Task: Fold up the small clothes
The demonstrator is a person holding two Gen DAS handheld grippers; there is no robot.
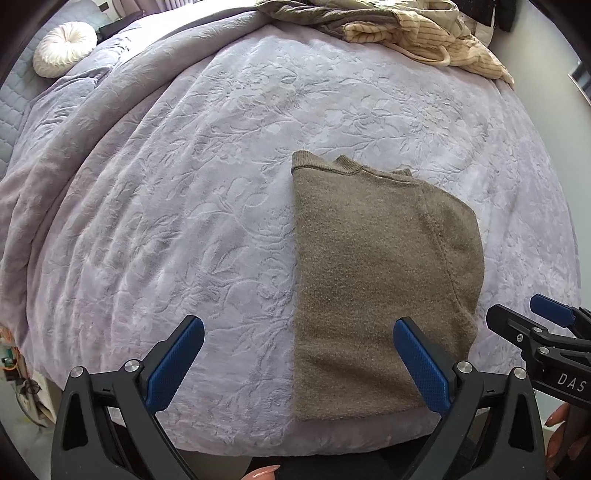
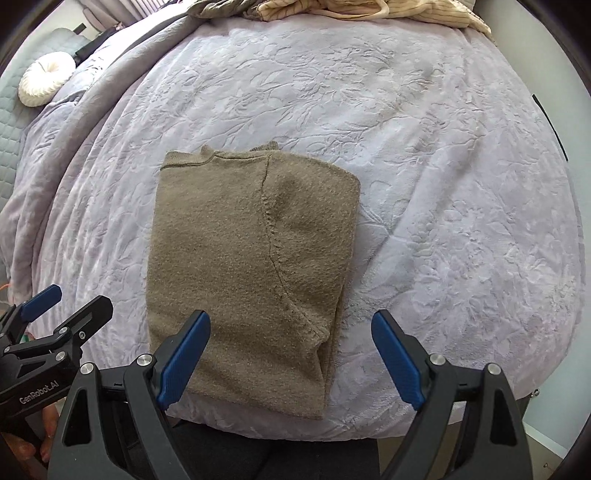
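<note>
Risk first: sweater [image 2: 243,266], brown knit, lies folded into a tall narrow rectangle on the bed [image 2: 424,155], its near edge right at the bed's front rim, so any drag toward the person could pull it off the edge. Sleeve seam runs down the top layer and the right side shows stacked layers near the bottom corner; a pinch that catches only the top layer would probably peel the fold open instead of carrying the whole stack. Knit looks soft and thick, the plush bedspread grippy, so a sideways tug may bunch the lower layers and skew the rectangle. If the next fold is bottom-to-collar, as seems likely, uneven lift between the two sides would leave it crooked. Unfolded pile [image 1: 424,33] of striped and grey clothes sits at the far edge of the bed, well apart from the sweater, no interference there. Round white cushion [image 1: 64,50] far off at the left, irrelevant. Pose: both grippers point steeply down over the near end of the sweater, side by side. Left gripper [image 1: 297,363] has its jaws spread wide, nothing between the pads, straddling the sweater's left edge from above with no contact visible. Right gripper [image 2: 291,360] likewise has its jaws wide apart and empty, over the sweater's lower right corner, clear of the cloth. Fingertips of the person's hands show at the frame bottoms behind the handles.
</note>
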